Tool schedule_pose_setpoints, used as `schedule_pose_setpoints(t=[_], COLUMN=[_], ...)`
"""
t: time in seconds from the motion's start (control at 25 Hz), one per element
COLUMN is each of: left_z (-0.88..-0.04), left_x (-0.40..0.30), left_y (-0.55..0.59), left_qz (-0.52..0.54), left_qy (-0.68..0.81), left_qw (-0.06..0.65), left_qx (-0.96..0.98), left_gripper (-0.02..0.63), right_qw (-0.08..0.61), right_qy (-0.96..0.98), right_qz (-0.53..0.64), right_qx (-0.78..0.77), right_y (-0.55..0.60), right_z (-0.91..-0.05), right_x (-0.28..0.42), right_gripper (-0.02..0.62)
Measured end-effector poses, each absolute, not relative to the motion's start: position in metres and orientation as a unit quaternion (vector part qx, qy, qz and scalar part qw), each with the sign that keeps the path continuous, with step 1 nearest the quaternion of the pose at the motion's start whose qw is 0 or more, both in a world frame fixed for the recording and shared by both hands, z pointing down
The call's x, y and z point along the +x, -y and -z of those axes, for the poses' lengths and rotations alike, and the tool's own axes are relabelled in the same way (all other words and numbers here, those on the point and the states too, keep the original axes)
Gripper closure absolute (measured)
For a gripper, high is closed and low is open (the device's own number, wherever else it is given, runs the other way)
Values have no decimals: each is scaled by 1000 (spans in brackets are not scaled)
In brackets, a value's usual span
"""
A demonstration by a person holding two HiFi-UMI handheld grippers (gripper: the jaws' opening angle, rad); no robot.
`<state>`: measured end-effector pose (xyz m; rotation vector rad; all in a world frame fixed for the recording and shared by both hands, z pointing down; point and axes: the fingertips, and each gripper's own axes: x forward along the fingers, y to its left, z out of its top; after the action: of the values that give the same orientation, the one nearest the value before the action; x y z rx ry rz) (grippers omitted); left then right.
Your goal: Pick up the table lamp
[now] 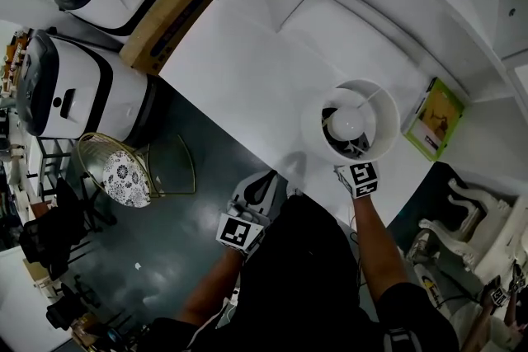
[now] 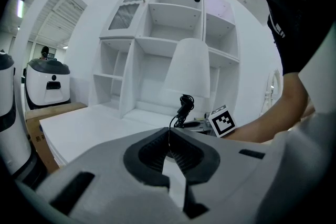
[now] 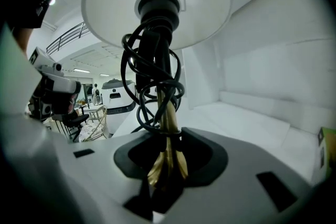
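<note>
A table lamp [image 1: 388, 115] with a white shade stands on the white table [image 1: 239, 70], seen from above in the head view. Its brass stem [image 3: 168, 160], wrapped in a coiled black cord [image 3: 152, 76], runs up to the shade [image 3: 157, 2]. My right gripper [image 3: 168, 136] reaches under the shade [image 1: 355, 169], its jaws closed round the stem low down. My left gripper [image 1: 264, 185] hangs at the table's near edge, left of the lamp, shut [image 2: 168, 132] with nothing in it. From there the lamp [image 2: 188, 68] is ahead and apart.
A green box [image 1: 433, 119] lies on the table just right of the lamp. White shelving [image 2: 157, 34] rises behind it. Off the table's left are two white machines [image 1: 91, 86], a cardboard box [image 1: 165, 21] and a wire chair [image 1: 132, 165].
</note>
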<state>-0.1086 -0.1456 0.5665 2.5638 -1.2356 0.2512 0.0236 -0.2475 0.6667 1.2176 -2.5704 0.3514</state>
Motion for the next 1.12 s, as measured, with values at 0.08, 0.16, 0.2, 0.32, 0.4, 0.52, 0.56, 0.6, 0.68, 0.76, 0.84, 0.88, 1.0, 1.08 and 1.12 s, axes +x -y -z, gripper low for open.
schedule_pose_setpoints(t=[0.08,0.16,0.2,0.32,0.4,0.52,0.56,0.6,0.68,0.76,0.84,0.88,1.0,1.08,1.12], left_z=[-569,-572,-571,-559,-546,-535,-533,-532,-530,-526,-523,-522,-516,-512,-510], left_x=[-113,-117,-117,-118,-117,-118,-117,-117,-117,-118,-119,-118,-117,-117,-117], left_y=[143,140,140,142,145,146,146,146,145,143,143,143,142,143,145], left_qz=[-85,-84,-84,-79,-73,-66,-65,-66,-64,-61,-62,-64,-61,-61,-62], left_qy=[426,421,419,418,417,414,412,410,408,407,406,405,402,401,402], left_qw=[139,129,128,130,125,118,117,116,117,119,120,119,116,113,111], left_qx=[890,894,895,896,897,900,901,902,903,904,904,904,906,907,907], left_gripper=[589,588,588,588,588,588,589,588,588,588,588,588,588,588,588], right_qw=[137,133,131,129,129,131,131,131,130,129,130,130,129,127,127], right_qy=[887,887,887,888,888,884,883,881,879,878,876,875,873,873,873], right_qz=[-122,-122,-121,-116,-116,-119,-119,-120,-121,-122,-124,-125,-129,-129,-128], right_qx=[423,425,426,425,427,433,436,438,442,445,447,448,452,453,452], right_y=[245,244,243,240,236,229,228,226,221,217,213,211,205,201,199], right_z=[-659,-647,-640,-619,-607,-593,-588,-584,-576,-568,-560,-557,-547,-541,-537], right_x=[24,24,24,24,25,29,31,34,36,37,38,40,42,41,41], right_gripper=[468,468,468,468,468,468,468,468,468,468,468,468,468,469,469])
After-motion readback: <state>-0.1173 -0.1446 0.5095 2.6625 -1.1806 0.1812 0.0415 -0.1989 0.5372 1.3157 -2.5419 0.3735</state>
